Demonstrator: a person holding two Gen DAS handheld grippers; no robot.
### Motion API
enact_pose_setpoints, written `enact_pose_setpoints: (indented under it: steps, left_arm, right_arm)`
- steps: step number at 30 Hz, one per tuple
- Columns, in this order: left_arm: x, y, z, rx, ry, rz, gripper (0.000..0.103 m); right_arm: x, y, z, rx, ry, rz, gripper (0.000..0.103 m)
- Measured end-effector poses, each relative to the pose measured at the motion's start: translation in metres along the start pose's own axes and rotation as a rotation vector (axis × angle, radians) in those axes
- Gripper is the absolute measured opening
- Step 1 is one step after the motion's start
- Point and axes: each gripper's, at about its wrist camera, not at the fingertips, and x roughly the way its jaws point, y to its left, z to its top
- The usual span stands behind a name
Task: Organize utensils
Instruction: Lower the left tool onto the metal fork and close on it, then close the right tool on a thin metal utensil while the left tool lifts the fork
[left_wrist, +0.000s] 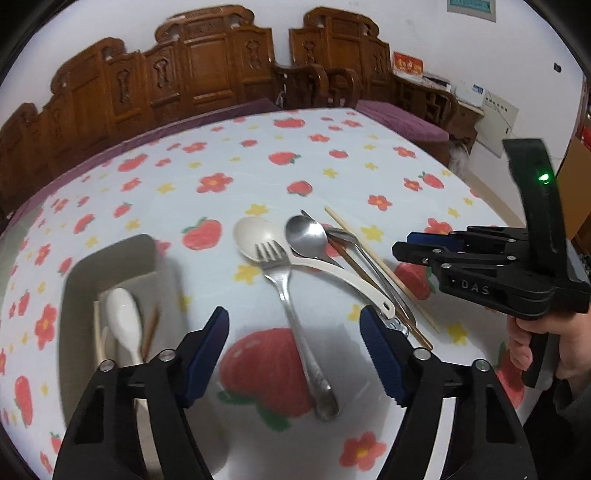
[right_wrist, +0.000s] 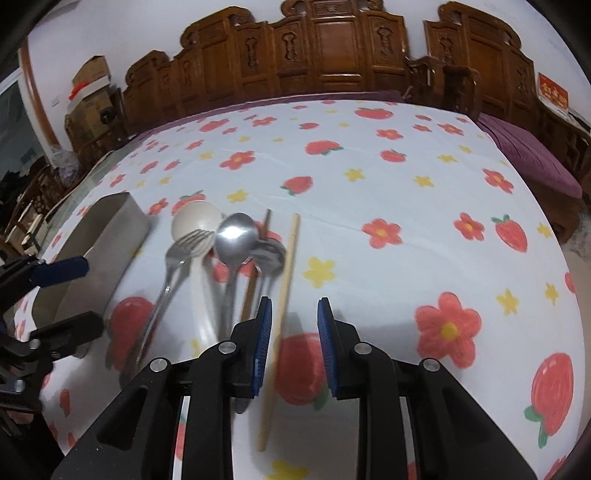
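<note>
Left claw (left_wrist: 293, 354) is spread, empty, with the fork (left_wrist: 291, 314) handle between its fingers; right claw (right_wrist: 294, 339) is narrowly parted, empty, straddling a chopstick (right_wrist: 282, 314). Centring should precede any squeeze.

Fork (right_wrist: 162, 295) handle motion-blurred.
</note>
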Motion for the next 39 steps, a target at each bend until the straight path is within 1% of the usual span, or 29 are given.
enact_pose_setpoints:
  steps: [3,5,7,8,13,16,19,22,23,25,31,32,34,39]
  left_arm:
    - [0.015,-0.003,0.004,0.000,0.028,0.000,0.059]
    - [0.025,-0.002,0.008,-0.014,0.049,-0.002,0.046]
    - [0.035,-0.001,0.010,-0.029,0.069,-0.003,0.041]
    - [0.039,0.000,0.012,-0.033,0.075,0.003,0.036]
    - [0.059,0.003,0.013,-0.053,0.134,0.040,0.027]
    - [0.065,0.004,0.012,-0.056,0.153,0.046,0.027]
    - [0.068,0.002,0.011,-0.053,0.155,0.050,0.024]
    - [0.067,0.002,0.011,-0.046,0.152,0.058,0.010]
    - [0.066,0.004,0.010,-0.055,0.153,0.056,0.008]
    - [0.063,0.006,0.007,-0.056,0.149,0.028,0.007]
    - [0.045,0.009,-0.002,-0.031,0.126,0.015,0.006]
    - [0.041,0.010,-0.004,-0.031,0.116,0.013,0.006]
    - [0.035,0.012,-0.005,-0.039,0.099,0.008,0.006]
    - [0.020,0.016,-0.005,-0.060,0.058,-0.028,0.006]
  right_arm:
    - [-0.001,-0.005,0.000,0.029,-0.008,0.000,0.027]
    - [-0.002,-0.003,0.002,0.029,-0.015,0.007,0.027]
    - [-0.003,-0.001,0.002,0.021,-0.018,0.014,0.027]
    - [-0.003,0.000,0.002,0.019,-0.018,0.017,0.027]
    - [-0.004,0.002,0.003,0.015,-0.017,0.024,0.027]
    - [-0.005,0.003,0.004,0.014,-0.022,0.029,0.027]
    - [-0.005,0.005,0.004,0.013,-0.025,0.032,0.027]
    - [-0.005,0.006,0.004,0.010,-0.025,0.036,0.027]
    - [-0.004,0.006,0.004,0.008,-0.023,0.037,0.027]
    - [-0.004,0.007,0.004,0.006,-0.021,0.039,0.027]
    - [0.001,0.011,0.004,0.005,-0.010,0.063,0.027]
    - [0.002,0.012,0.004,0.006,-0.006,0.069,0.022]
    - [0.006,0.014,0.003,0.005,0.003,0.077,0.018]
    - [0.017,0.022,0.003,-0.011,0.027,0.071,0.017]
